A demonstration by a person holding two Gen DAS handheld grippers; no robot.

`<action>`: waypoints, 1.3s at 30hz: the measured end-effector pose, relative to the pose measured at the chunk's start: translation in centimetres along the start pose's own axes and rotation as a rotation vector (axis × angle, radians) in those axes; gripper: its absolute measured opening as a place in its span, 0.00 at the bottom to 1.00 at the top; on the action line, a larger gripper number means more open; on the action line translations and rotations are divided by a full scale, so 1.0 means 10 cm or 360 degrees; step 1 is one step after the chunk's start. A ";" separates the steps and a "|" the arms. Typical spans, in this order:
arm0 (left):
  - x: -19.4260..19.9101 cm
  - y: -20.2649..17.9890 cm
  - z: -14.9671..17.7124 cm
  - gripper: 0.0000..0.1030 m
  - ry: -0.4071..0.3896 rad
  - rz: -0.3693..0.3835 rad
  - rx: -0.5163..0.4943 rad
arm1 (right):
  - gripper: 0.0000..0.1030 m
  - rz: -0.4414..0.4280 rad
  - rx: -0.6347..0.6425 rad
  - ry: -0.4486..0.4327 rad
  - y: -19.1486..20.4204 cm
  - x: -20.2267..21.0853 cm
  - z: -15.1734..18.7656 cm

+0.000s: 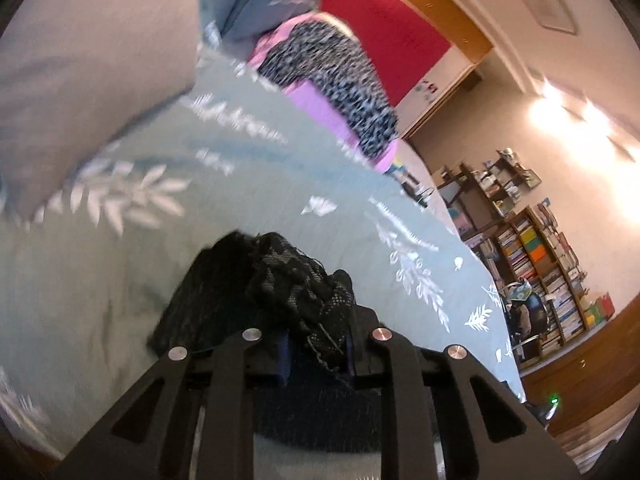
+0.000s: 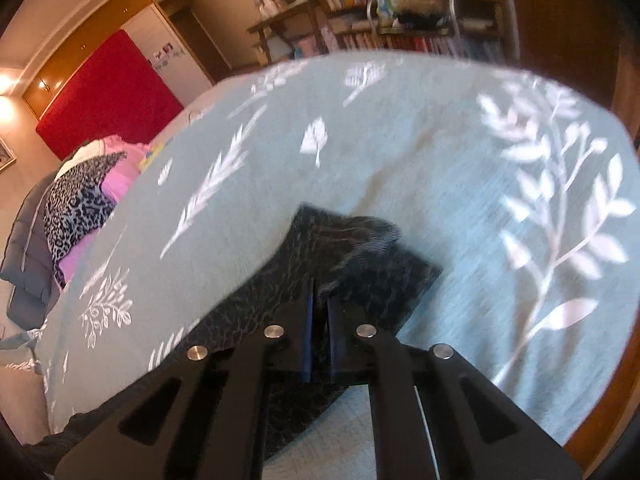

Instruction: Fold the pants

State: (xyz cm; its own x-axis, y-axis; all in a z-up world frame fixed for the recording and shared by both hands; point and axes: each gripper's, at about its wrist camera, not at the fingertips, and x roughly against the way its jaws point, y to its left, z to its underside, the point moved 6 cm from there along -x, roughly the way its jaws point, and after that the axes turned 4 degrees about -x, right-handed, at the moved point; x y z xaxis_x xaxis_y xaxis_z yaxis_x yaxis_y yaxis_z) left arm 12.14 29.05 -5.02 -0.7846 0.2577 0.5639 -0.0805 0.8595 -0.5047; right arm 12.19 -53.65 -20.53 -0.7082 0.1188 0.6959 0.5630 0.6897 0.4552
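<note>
I have the left gripper (image 1: 316, 344) and right gripper (image 2: 319, 320) each clamped on the dark pants (image 2: 352, 248), lying mid-bed (image 2: 400, 160). I'd carry both corners evenly toward the far edge, keeping the fold taut.

One pair of dark pants (image 1: 276, 280), bunched at 6 o'clock in the left wrist view, also at 6 in the right wrist view (image 2: 340, 248). Two grippers: left gripper (image 1: 316, 344), right gripper (image 2: 319, 312). One teal leaf-print bedspread (image 1: 248, 184). One leopard-print garment (image 1: 328, 80) at 12, one pink piece (image 1: 316, 104) under it. One grey pillow (image 1: 92, 80) at 10. One red panel (image 1: 384, 36) at 1. Bookshelves (image 1: 532, 248) at 3, probably two units, blurred.
</note>
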 end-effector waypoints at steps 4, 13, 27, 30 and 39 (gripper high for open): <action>-0.17 0.15 0.12 0.18 0.0074 -0.0059 -0.0024 | 0.05 0.0049 0.0033 0.0001 -0.09 0.04 -0.01; -0.49 0.89 0.84 0.19 0.0340 -0.0214 0.0198 | 0.05 0.0184 0.0099 0.0063 -0.21 -0.19 0.21; -0.48 0.83 0.88 0.19 0.0366 -0.0254 0.0157 | 0.04 0.0293 0.0107 0.0061 -0.35 -0.17 0.23; -0.52 0.87 0.91 0.19 0.0360 -0.0233 0.0159 | 0.17 0.0290 0.0062 0.0067 -0.40 -0.14 0.26; -0.49 0.80 0.92 0.19 0.0342 -0.0221 0.0101 | 0.29 0.0326 0.0310 -0.0043 0.33 0.13 0.34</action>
State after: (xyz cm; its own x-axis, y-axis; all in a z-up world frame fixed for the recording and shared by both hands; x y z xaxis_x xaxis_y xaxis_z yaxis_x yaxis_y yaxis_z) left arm 9.74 30.57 -17.80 -0.6156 0.2328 0.7529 -0.2218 0.8656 -0.4490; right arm 11.65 -48.79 -20.03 -0.6008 0.2873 0.7460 0.6049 0.7735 0.1893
